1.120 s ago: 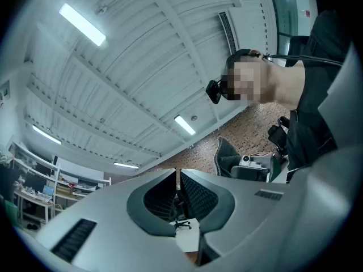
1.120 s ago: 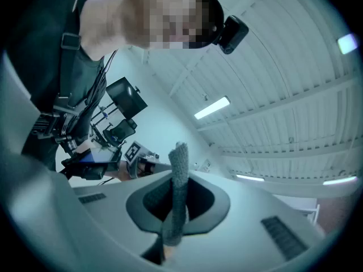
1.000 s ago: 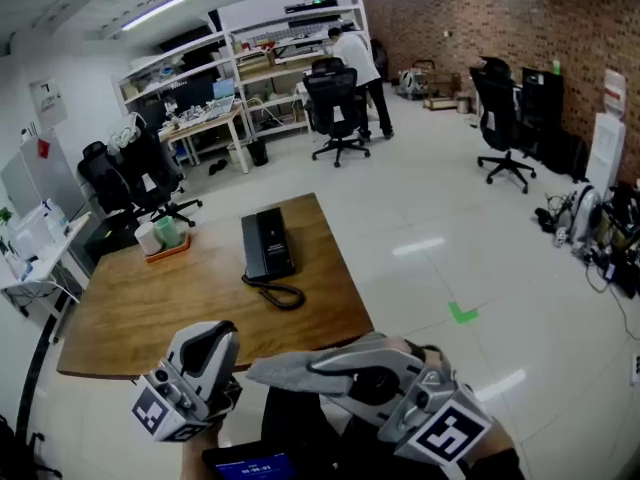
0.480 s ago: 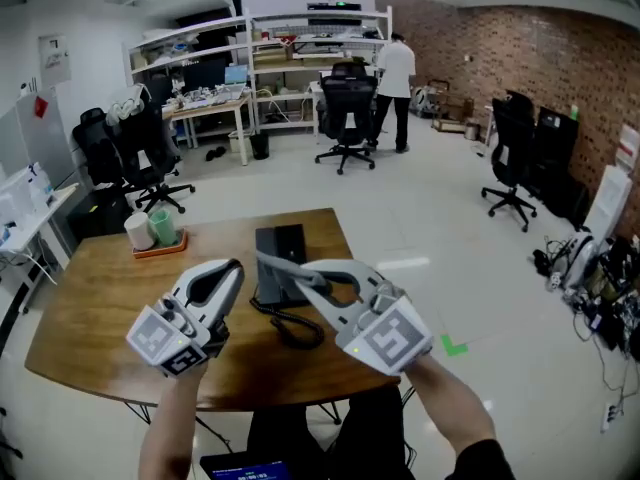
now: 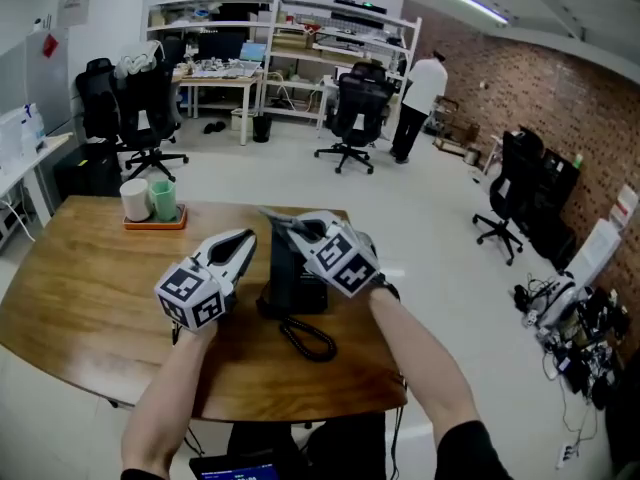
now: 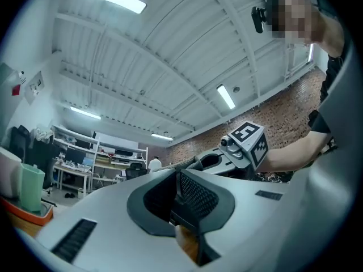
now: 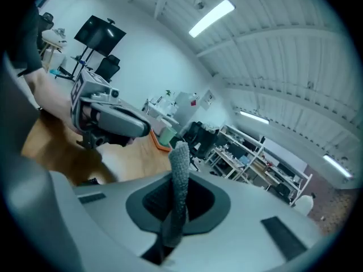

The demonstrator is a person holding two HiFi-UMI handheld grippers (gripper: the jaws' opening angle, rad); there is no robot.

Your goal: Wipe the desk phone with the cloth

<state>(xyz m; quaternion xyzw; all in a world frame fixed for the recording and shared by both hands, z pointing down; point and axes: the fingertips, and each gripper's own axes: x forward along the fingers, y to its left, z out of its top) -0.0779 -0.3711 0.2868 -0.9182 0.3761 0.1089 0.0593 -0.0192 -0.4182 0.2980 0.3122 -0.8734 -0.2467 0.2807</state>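
Over the desk phone (image 5: pixel 297 286), right claw (image 5: pixel 279 218) pinches the cloth (image 7: pixel 181 169).

The wooden table (image 5: pixel 80 298) carries an orange tray (image 5: pixel 155 224) near its far left corner, with a white cup (image 5: pixel 134 200) and a green cup (image 5: pixel 164 199) standing side by side on it. Beyond the table's far edge stand black office chairs (image 5: pixel 355 108). Past them a person in a white shirt (image 5: pixel 420 88) stands at white shelves (image 5: pixel 330 28), and a brick wall (image 5: pixel 545 88) runs off to the table's right.
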